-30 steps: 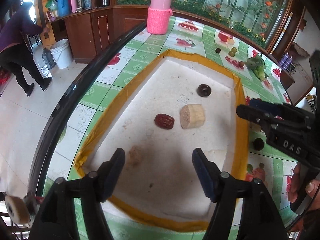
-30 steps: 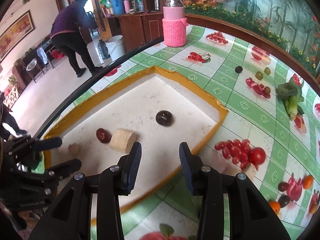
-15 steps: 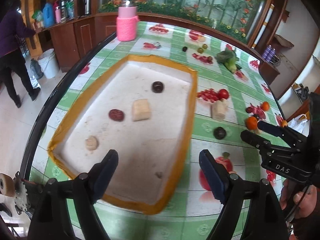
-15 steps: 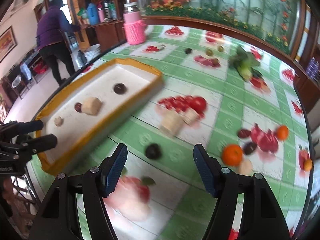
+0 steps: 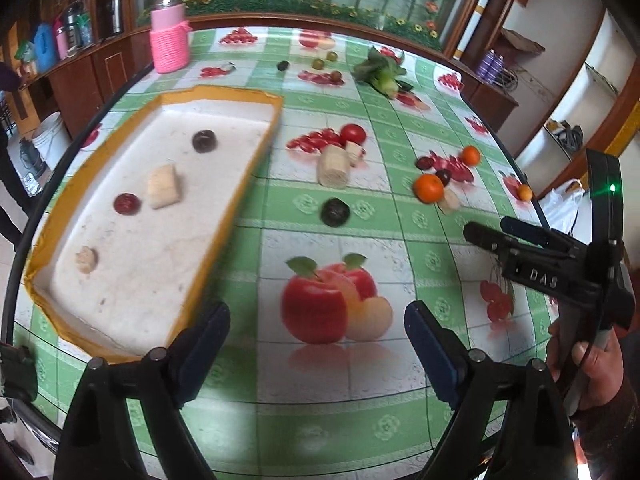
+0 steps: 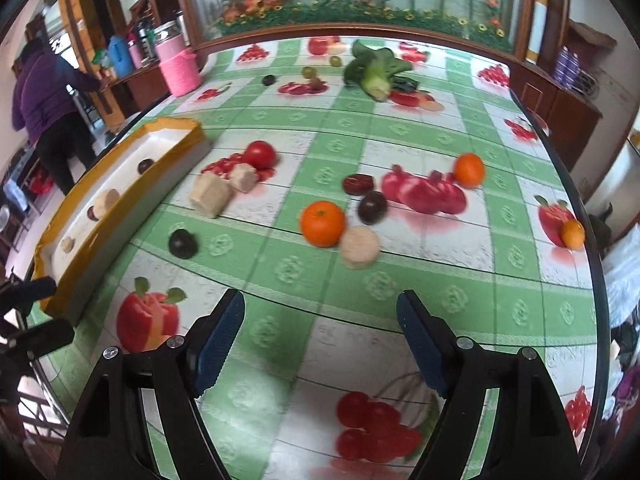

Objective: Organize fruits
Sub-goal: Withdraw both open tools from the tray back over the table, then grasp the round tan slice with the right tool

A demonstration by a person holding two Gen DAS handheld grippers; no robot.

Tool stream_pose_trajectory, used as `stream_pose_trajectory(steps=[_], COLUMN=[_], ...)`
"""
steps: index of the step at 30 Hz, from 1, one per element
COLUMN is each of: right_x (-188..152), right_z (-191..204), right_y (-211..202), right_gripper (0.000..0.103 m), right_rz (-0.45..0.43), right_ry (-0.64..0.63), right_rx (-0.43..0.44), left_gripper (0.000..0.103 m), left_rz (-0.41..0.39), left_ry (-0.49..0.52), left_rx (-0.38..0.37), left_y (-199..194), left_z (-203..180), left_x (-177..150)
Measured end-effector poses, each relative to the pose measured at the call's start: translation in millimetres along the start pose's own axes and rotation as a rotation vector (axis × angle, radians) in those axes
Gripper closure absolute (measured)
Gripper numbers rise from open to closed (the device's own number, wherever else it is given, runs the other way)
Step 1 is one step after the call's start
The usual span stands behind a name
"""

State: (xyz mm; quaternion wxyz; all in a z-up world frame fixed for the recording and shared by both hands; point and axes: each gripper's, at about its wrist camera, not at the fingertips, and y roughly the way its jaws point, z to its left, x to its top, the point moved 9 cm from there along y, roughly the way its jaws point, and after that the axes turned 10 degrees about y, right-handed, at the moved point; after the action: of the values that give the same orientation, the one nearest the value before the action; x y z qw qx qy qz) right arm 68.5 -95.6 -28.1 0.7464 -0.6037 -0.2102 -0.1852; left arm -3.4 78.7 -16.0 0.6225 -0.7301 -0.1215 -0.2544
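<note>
A white tray with a yellow rim (image 5: 224, 216) lies at the left and holds a dark plum (image 5: 205, 141), a beige chunk (image 5: 163, 186), a red date (image 5: 127, 203) and a small beige piece (image 5: 86, 259). Loose on the fruit-print tablecloth are an orange (image 6: 322, 223), a beige round piece (image 6: 359, 247), a dark plum (image 6: 372, 207), a red date (image 6: 357, 183), another plum (image 6: 183, 243) and beige chunks (image 6: 211, 195). My left gripper (image 5: 316, 344) hangs over the cloth beside the tray, jaws opening, nothing between them. My right gripper (image 6: 320, 332) is short of the orange, jaws opening and empty.
A pink knitted jar (image 5: 169, 44) and a green vegetable (image 6: 374, 70) stand at the far side. Two smaller oranges (image 6: 469, 169) (image 6: 572, 233) lie to the right near the table's dark edge (image 6: 576, 216). A person in purple (image 6: 44, 108) stands beyond the table at the left.
Both grippers have swung right, from over the tray to over the open tablecloth. Both pairs of jaws have spread wider, the right one by much more.
</note>
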Motion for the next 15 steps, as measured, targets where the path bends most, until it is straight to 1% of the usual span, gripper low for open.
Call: stream_pose_trajectory(steps=[3,7,13,15], right_x=[3,12,16,18], right_z=[-17,-21,-14,-12], right_y=[4,11,34,39], right_gripper=[0.024,0.024,0.025,0.029], right_rz=[-0.004,-0.01,0.008,0.007], right_ry=[0.041,0.07,0.037,0.016], right_rx=[0.001,0.052,0.088,0.091], left_gripper=[0.012,0.012,0.012,0.012], left_rz=[0.021,0.044,0.067,0.071], left_ry=[0.026,0.036,0.044,0.042], left_rx=[-0.003,-0.006,-0.011,-0.014], left_y=[7,13,21,21], left_z=[-11,-19,-26,-27], left_x=[-2,-3,-3,-3])
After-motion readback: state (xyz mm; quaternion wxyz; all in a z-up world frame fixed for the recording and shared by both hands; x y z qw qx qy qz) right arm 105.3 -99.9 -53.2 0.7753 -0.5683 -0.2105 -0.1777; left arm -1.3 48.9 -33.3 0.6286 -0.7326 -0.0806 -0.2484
